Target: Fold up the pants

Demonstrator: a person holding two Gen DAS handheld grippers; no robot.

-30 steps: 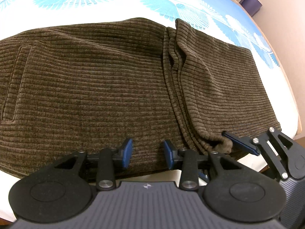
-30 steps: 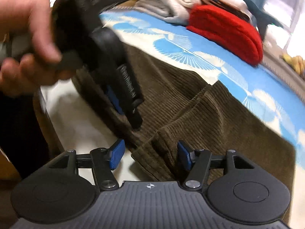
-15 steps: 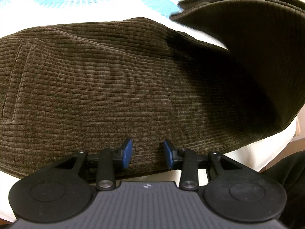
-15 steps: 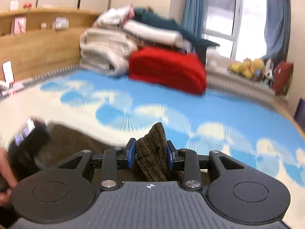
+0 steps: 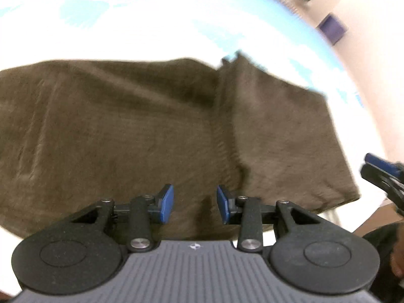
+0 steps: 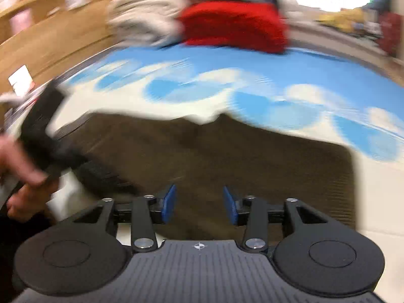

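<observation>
My brown corduroy pants (image 5: 151,131) lie flat, one layer lapped over the right part, near the edge of the blue-and-white bedspread (image 6: 252,96). Both my left gripper (image 5: 194,203) and right gripper (image 6: 199,203) gape, empty (everything's blurred). Folded laundry (image 6: 202,17) sits beyond.

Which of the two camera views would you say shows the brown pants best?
The left wrist view: the brown pants fill it and the overlapping fold shows. The right wrist view catches them darker and more blurred.
</observation>
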